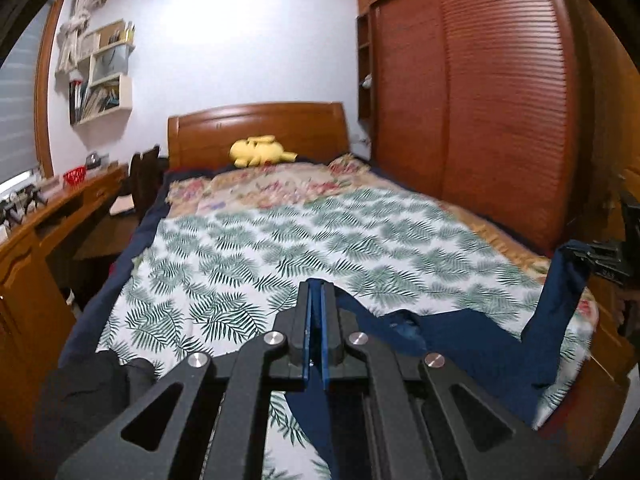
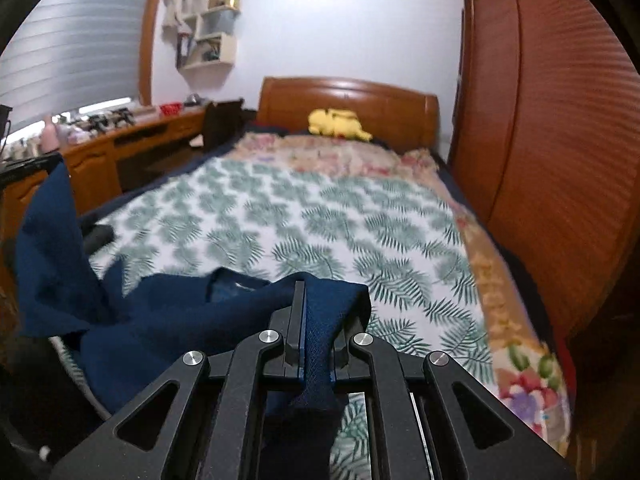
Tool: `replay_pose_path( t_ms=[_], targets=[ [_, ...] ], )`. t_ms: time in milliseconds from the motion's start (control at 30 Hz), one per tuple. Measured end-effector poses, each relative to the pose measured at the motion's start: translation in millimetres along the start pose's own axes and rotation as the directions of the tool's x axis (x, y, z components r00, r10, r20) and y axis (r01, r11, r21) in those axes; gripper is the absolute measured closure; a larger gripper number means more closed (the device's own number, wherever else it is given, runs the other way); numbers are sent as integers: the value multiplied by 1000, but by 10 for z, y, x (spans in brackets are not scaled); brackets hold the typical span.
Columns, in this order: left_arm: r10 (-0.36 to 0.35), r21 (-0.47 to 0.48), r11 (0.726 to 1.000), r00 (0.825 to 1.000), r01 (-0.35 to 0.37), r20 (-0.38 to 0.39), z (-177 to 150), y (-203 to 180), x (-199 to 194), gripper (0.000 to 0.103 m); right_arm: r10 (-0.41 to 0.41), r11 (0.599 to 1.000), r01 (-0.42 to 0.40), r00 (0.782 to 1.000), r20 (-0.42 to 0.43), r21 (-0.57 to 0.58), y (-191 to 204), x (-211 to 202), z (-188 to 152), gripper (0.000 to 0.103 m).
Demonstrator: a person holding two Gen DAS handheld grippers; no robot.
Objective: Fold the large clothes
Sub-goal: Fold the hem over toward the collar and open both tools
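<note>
A navy blue garment [image 1: 480, 340] hangs stretched over the near end of a bed with a leaf-print sheet [image 1: 248, 248]. My left gripper [image 1: 318, 284] is shut, and navy cloth runs from its tips and hangs below it. At the right edge of the left wrist view, my right gripper [image 1: 600, 256] holds a raised corner of the cloth. In the right wrist view my right gripper [image 2: 304, 280] is shut on a bunched fold of the garment [image 2: 160, 312]. Another corner rises to the left gripper [image 2: 28, 164] at the far left.
A floral quilt [image 1: 280, 188] and a yellow plush toy [image 1: 260, 151] lie by the wooden headboard [image 1: 256, 128]. A slatted wardrobe [image 1: 480, 100] lines the right side of the bed. A wooden desk [image 1: 60, 208] stands on the left, and a dark garment [image 1: 92, 384] lies near the bed's near-left corner.
</note>
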State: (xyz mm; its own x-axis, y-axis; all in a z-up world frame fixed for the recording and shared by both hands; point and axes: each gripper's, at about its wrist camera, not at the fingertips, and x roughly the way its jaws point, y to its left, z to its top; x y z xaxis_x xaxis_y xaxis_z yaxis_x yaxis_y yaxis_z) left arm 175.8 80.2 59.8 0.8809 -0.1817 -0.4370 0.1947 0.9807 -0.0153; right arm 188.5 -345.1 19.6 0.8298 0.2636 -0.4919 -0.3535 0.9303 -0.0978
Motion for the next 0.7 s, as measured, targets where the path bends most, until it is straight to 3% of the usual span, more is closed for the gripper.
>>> replay_pose_path(
  t_ms=[133,300,633,700],
  targets=[
    [3,-17,1000,999,-4,-39,-24,-7,468,103,2,999,-1,1000,-29,53,-135,504,-51,98],
    [33,-8,999,997,-33,-64,-162,-62,820,102,-11,999,13,998,-68,35,-132,960,-131,98],
    [13,-18,1000,998,-14,-60,-575,-94,966,100,-19,1000,17,992,-124,-13,10,1331,-431,92],
    [7,-14,1000,998,-8,-59,-635,-76,966,98,-36,999,33,991,-126,-31,95,1357,-471,83]
  ],
)
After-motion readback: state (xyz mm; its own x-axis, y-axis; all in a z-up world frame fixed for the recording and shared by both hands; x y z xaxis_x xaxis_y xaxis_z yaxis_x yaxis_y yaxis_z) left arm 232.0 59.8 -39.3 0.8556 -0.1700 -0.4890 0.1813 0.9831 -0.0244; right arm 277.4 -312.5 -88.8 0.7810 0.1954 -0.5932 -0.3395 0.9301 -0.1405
